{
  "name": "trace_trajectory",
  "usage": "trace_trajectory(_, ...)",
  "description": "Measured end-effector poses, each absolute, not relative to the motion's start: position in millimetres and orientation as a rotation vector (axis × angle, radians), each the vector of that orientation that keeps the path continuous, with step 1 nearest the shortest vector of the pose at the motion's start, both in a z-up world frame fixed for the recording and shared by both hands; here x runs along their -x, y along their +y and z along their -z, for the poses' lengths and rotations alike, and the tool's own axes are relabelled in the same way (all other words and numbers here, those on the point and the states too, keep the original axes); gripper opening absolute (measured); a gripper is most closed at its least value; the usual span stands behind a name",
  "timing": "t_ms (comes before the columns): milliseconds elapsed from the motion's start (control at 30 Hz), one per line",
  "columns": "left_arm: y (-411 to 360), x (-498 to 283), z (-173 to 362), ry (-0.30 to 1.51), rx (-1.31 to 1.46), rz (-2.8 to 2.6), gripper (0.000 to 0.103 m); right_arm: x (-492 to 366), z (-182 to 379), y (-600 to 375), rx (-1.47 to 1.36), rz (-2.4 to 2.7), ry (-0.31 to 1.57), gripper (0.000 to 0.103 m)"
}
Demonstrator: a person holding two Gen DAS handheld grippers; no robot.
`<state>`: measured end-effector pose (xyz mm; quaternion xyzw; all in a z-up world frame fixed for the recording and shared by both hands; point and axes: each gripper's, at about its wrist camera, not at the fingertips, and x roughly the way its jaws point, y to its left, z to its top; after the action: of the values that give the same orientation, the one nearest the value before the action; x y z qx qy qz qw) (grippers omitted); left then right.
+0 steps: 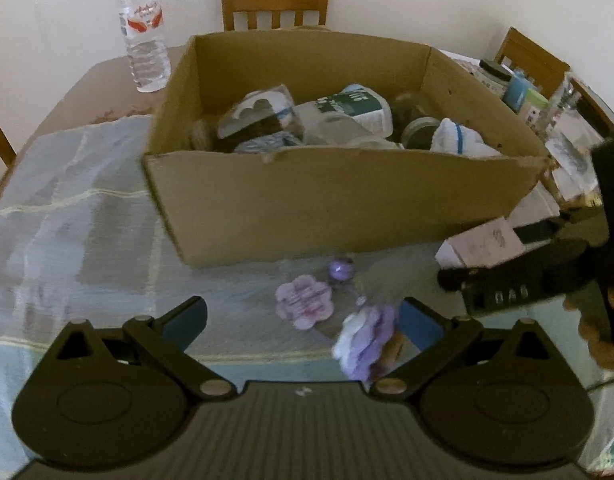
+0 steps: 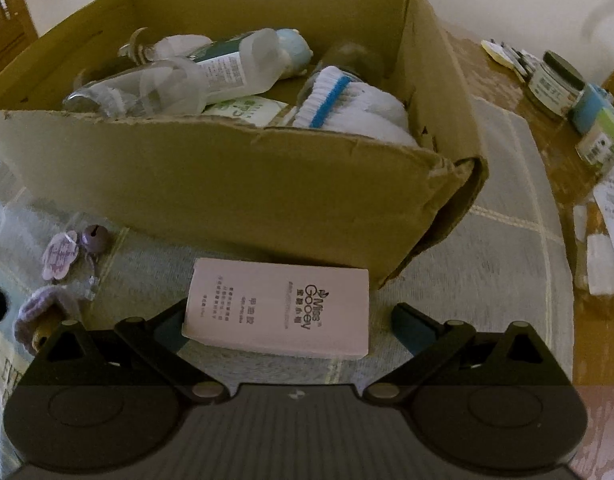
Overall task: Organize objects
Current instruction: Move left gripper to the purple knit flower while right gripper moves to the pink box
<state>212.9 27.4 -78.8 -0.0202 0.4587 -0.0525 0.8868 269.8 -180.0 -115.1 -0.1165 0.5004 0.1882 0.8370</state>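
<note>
Right gripper (image 2: 291,322): fingers spread wide on either side of a pale pink rectangular carton with dark print (image 2: 279,308); the left finger looks close to or against its edge, the right one stands clear, so nothing is clamped yet.
Pink carton: lies flat on the surface just in front of the box wall, a likely next item to go in.
Left gripper (image 1: 303,322): jaws wide apart and empty, hovering low over the surface; a purple and white crocheted flower (image 1: 365,344) sits blurred just beside its right finger.
Purple trinkets: a lilac flower-shaped tag (image 1: 305,300) and a small purple bell (image 1: 339,269) lie loose between the left gripper and the box, apparently waiting to be sorted.
Cardboard box (image 1: 347,200): brown, open-topped, front rim torn; serves as the collecting place.
Box contents: clear plastic bottles (image 2: 227,68), a white sock with a blue stripe (image 2: 347,104) and other pieces, piled loosely.
Surface (image 1: 67,208): covered with a pale checked cloth.
Clear water bottle (image 1: 145,36): upright, well apart, behind the box's left corner.
Jars and packets (image 2: 563,88): clustered to the right of the box, outside it.
Judgement: sorting partly done; closing on the carton seems next.
</note>
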Motion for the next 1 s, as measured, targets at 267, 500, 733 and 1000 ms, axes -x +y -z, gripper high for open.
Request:
trace_trajectory(267,14,-222,107,0.993,0.080,0.028,0.102,-284,113,-176,0.280,-0.466,1.035,0.103)
trace_trajectory(500,23,-194,111,1.019,0.070,-0.043,0.102,-288,114,-180,0.301,-0.510,1.023,0.103)
trace_trajectory(733,30,-175,120,1.013,0.062,-0.114,0.102,-289,117,-180,0.316,-0.540,1.012,0.103)
trace_trajectory(1000,23,-176,123,0.960,0.088,-0.177,0.103,-283,117,-187,0.321,-0.558,0.999,0.103)
